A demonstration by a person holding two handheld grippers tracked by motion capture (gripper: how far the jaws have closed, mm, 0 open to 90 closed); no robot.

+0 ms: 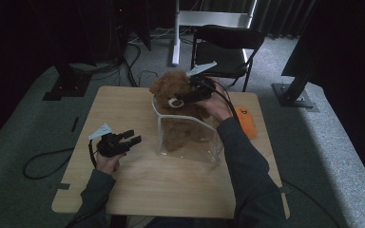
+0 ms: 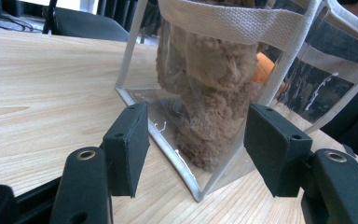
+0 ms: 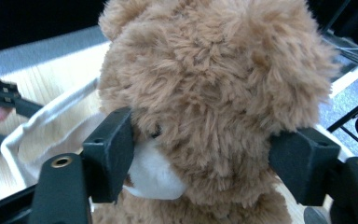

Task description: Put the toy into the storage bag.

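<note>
A brown teddy bear stands upright inside a clear plastic bag with white fabric trim, its head above the rim. My right gripper reaches in from the right and is shut on the bear's head. In the right gripper view the two pads press into the fur on either side of the bear's face. My left gripper rests open near the table's left, a little short of the bag. In its own view my left gripper faces the bag's near corner, with the bear behind the plastic.
An orange soft toy lies on the wooden table just right of the bag, by my right forearm. A black folding chair and a white stand are beyond the far edge. Cables trail on the floor at left.
</note>
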